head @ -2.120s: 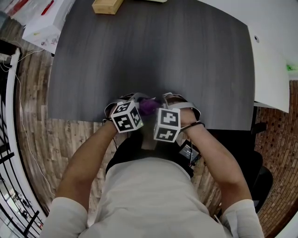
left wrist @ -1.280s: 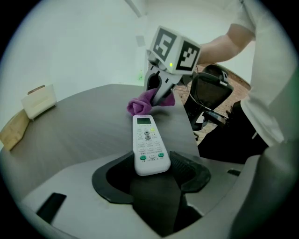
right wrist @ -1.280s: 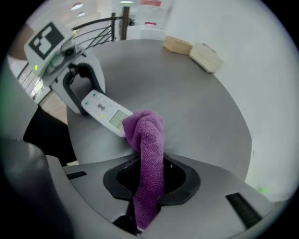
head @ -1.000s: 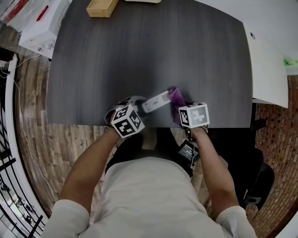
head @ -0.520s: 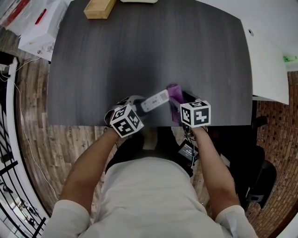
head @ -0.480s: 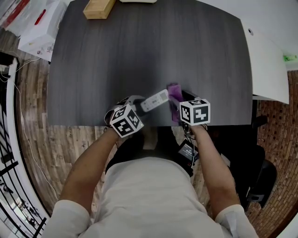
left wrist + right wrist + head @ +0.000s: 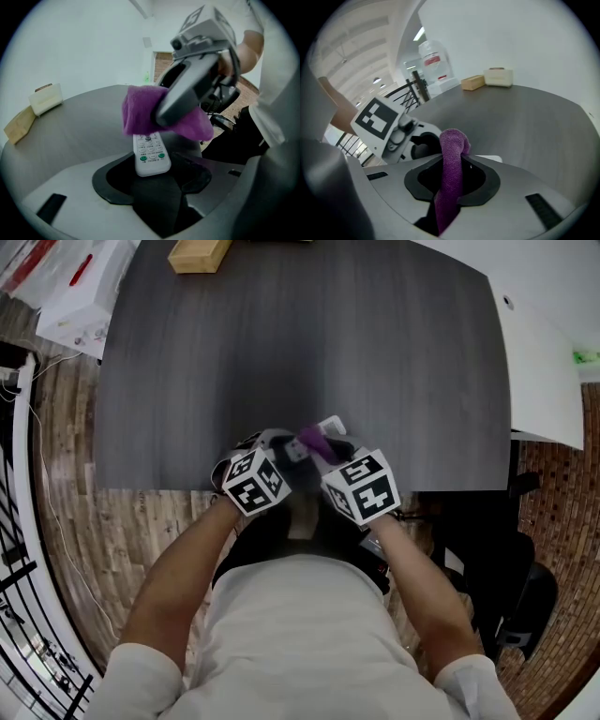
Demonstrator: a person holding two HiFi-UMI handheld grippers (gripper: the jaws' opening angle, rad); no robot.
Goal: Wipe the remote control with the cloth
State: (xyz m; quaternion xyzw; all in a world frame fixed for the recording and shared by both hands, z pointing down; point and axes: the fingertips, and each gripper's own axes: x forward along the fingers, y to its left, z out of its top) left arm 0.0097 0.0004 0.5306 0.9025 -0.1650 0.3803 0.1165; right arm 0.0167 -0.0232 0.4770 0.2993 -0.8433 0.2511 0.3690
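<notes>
Looking down in the head view, we've got the remote control (image 7: 330, 426) at the middle of the table's (image 7: 309, 334) near edge, with the purple cloth (image 7: 314, 439) lying across it between the two grippers, so we'd call this mid-wipe. Left gripper view shows the left gripper (image 7: 152, 176) clamped on the remote's near end while the cloth covers the far half. Right gripper view has the right gripper (image 7: 452, 180), jaws just closed, pinching the cloth tight. Next, we reckon, it's dragging the cloth along the remote without either grip slipping.
</notes>
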